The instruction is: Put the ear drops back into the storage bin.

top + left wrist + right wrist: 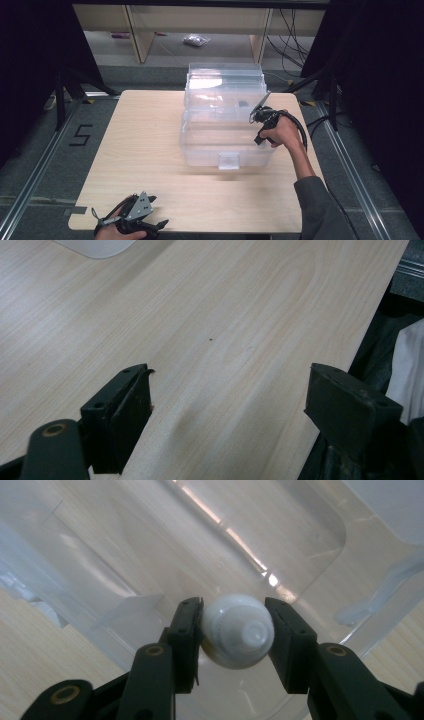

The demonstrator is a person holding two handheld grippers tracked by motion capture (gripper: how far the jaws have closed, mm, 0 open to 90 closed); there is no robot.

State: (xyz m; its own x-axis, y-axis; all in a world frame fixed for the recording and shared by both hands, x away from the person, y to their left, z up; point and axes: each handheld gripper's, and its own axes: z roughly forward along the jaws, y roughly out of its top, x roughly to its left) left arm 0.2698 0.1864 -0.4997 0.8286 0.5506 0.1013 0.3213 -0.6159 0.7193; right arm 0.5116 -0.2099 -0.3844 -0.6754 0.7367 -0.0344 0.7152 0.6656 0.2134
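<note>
Bottle first: from the high view we cannot make it out, but we see our right gripper (260,116) at the right wall of the clear plastic box (225,145), which stands open on the wooden table (150,150). Our left gripper (135,215) rests at the table's near edge.

Along the left gripper we see its jaws spread wide over bare wood, holding nothing.

Along the right gripper (235,630) we see its jaws closed on the small white bottle (239,632), cap end toward us, held above the box's open inside. We judge it light, stiff and smooth, so likely slippery; gripping across its round body seems best.
</note>
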